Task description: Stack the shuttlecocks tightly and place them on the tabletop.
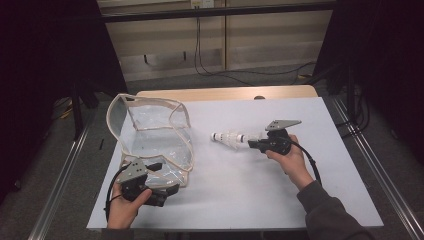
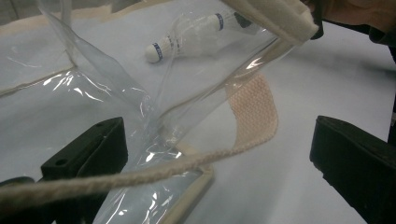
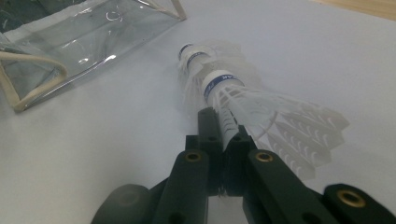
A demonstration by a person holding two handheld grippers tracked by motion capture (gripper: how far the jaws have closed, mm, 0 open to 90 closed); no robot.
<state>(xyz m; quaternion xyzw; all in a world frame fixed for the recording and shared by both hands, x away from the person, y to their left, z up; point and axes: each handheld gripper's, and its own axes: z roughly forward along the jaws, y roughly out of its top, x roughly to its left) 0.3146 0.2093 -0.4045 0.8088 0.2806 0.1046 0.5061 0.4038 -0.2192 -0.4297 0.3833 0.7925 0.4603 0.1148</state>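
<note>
Two white shuttlecocks (image 1: 229,138) nested into each other lie nearly flat over the white table top (image 1: 250,190), cork ends toward the bag. My right gripper (image 1: 251,144) is shut on the feather skirt of the rear shuttlecock (image 3: 224,84), its jaws pinched together around the feathers (image 3: 223,128). A clear plastic bag (image 1: 150,135) with beige trim stands open at the left. My left gripper (image 1: 164,178) is open at the bag's near corner. In the left gripper view the bag's corner (image 2: 154,135) and its beige cord (image 2: 140,175) lie between the wide jaws (image 2: 217,135).
The bag's woven beige strap (image 2: 254,112) curls onto the table. Beyond the table top is a wooden edge (image 1: 225,93), then floor with cables (image 1: 240,75). Metal rails (image 1: 370,165) run along both sides. White surface lies free in front of the right hand.
</note>
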